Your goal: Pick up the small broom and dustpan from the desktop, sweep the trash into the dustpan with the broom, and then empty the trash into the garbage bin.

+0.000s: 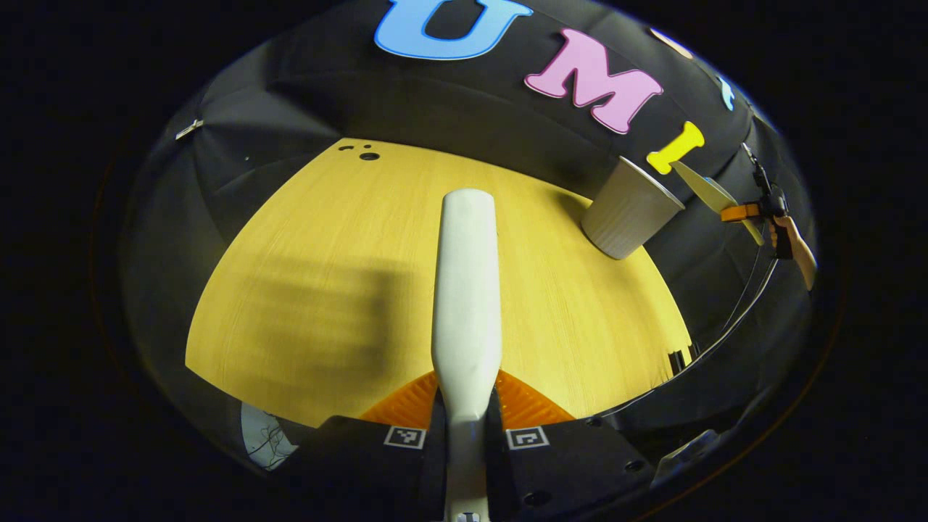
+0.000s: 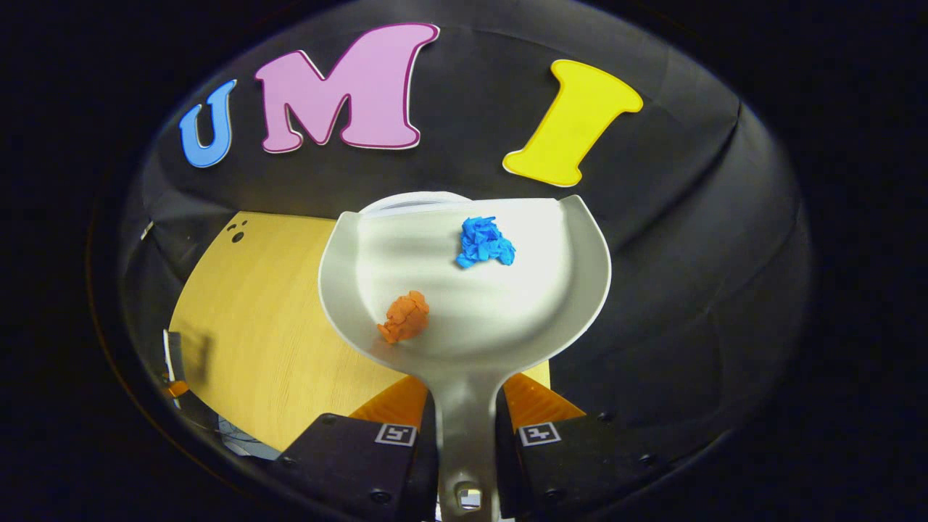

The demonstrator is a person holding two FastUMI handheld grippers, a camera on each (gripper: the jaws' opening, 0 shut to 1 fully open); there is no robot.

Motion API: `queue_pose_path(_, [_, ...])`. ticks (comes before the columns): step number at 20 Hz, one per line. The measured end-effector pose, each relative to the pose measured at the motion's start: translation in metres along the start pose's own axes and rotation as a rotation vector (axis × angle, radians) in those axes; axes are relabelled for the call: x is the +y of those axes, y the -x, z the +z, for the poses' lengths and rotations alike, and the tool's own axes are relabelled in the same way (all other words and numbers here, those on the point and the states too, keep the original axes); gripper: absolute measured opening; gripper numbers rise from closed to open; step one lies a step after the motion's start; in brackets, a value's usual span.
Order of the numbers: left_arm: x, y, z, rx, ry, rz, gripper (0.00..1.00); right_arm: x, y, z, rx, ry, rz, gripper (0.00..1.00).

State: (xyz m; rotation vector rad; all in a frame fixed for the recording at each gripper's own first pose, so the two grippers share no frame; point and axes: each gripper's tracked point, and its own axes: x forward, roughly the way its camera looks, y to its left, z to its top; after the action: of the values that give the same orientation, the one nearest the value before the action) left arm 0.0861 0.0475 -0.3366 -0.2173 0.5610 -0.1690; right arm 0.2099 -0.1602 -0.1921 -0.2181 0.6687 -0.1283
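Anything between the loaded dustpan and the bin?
Nothing visible. The dustpan, holding the blue scrap and orange scrap, hangs with its front lip right at the garbage bin rim behind it.

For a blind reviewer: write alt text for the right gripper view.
The right gripper clamps the handle of a pale dustpan holding a crumpled blue scrap and an orange scrap. The pan is raised above the wooden desktop, before the garbage bin's rim.

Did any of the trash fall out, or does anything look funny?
Nothing looks spilled. The blue crumpled paper ball and the orange crumpled paper ball both lie inside the white plastic dustpan, which the right hand-held gripper holds by its handle. The left hand-held gripper holds the white broom handle. The pale garbage bin stands upright.
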Motion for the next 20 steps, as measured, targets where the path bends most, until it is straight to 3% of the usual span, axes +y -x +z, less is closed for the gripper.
queue_pose_path(3, [0.015, 0.011, 0.014, -0.027, 0.006, 0.032, 0.26, -0.007, -0.031, 0.02, -0.007, 0.048, -0.069, 0.4])
queue_pose_path(4, [0.018, 0.014, 0.019, -0.036, 0.019, 0.035, 0.26, -0.01, -0.039, 0.023, -0.006, 0.072, -0.094, 0.36])
queue_pose_path(10, [0.043, 0.018, 0.037, -0.063, 0.014, 0.095, 0.26, -0.012, -0.076, 0.035, -0.039, 0.208, -0.202, 0.36])
queue_pose_path(13, [0.041, 0.019, 0.048, -0.083, 0.024, 0.09, 0.26, -0.006, -0.087, 0.033, -0.035, 0.284, -0.217, 0.36])
queue_pose_path(20, [0.03, 0.011, 0.072, -0.092, 0.089, 0.041, 0.26, -0.022, -0.085, 0.043, -0.065, 0.549, -0.389, 0.34])
